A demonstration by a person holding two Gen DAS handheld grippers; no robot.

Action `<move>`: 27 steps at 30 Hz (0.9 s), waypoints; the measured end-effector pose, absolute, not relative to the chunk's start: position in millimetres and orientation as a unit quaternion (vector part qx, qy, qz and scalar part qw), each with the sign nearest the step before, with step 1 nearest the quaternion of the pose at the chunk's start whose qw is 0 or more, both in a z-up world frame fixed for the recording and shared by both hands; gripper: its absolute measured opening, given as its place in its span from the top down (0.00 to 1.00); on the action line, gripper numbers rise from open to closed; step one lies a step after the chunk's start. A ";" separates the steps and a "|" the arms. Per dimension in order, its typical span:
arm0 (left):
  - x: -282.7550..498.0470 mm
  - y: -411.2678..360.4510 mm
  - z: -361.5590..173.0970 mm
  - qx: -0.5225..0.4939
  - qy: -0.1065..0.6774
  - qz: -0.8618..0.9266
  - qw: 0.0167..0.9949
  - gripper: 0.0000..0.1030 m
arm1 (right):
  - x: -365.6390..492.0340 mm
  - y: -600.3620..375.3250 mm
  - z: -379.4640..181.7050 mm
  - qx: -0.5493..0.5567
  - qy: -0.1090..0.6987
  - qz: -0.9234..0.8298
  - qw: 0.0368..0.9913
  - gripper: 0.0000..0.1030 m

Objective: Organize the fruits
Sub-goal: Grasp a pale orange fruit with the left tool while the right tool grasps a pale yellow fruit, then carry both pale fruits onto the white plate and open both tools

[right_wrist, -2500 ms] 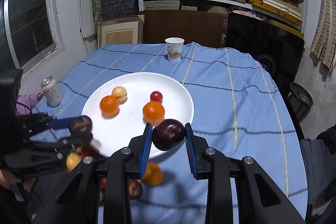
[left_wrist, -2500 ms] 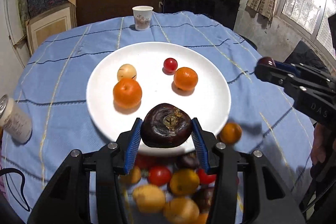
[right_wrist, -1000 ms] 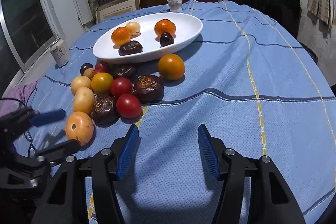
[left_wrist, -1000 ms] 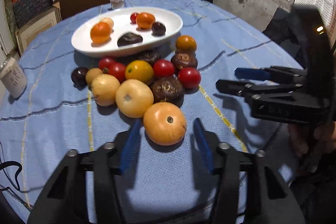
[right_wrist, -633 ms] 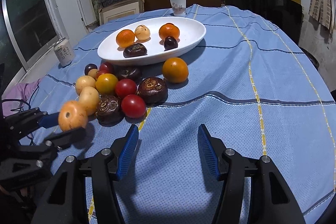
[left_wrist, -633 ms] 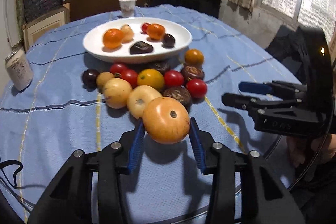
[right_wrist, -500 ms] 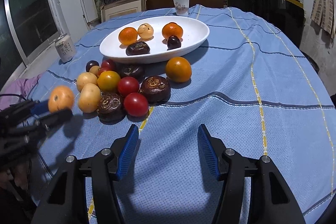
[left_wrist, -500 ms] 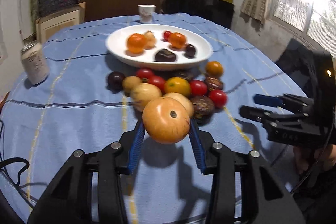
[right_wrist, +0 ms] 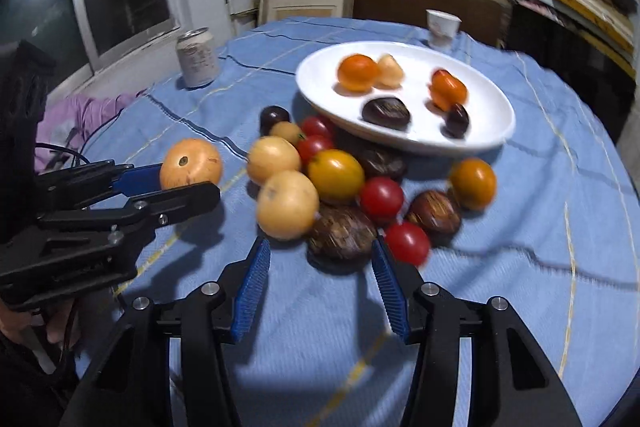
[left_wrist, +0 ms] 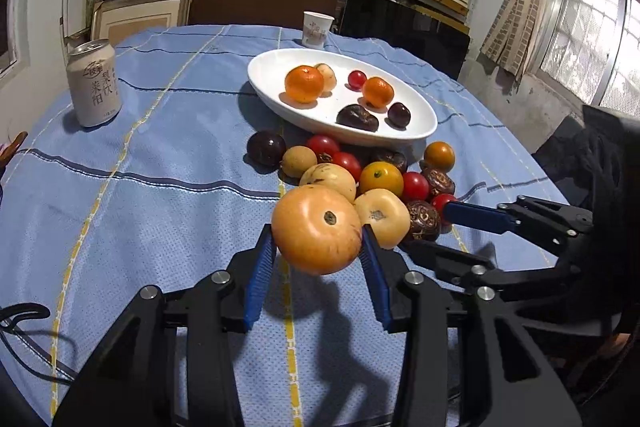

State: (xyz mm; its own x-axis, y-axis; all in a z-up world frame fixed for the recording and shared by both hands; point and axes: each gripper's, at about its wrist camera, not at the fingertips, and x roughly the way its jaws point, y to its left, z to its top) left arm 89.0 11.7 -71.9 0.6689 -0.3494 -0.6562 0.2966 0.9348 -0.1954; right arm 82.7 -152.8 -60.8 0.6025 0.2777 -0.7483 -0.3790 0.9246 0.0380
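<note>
Persimmon (left_wrist: pixel 318 229), pale orange with a dark calyx spot, sits clamped between the blue pads of my left gripper (left_wrist: pixel 318 259), lifted clear of the blue tablecloth (left_wrist: pixel 140 195) and casting a shadow below; I see it from the right wrist too (right_wrist: pixel 191 165), left of the loose fruit pile (right_wrist: pixel 340 179); my right gripper (right_wrist: pixel 320 267) hangs with jaws spread wide and nothing between them, low over the cloth just in front of a dark wrinkled fruit (right_wrist: pixel 342 235) (that view is blurred); beyond the pile, the white plate (left_wrist: pixel 420 133) carries two oranges, a pale fruit, a small red one and two dark ones; a drink can (left_wrist: pixel 93 83) stands well to the left, and a paper cup (left_wrist: pixel 317 29) behind the plate.
</note>
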 end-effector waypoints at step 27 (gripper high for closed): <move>90.3 18.6 -76.1 -0.036 0.378 -0.184 0.907 0.59 | 86.1 -134.8 -54.1 -0.109 0.377 0.172 0.904 0.59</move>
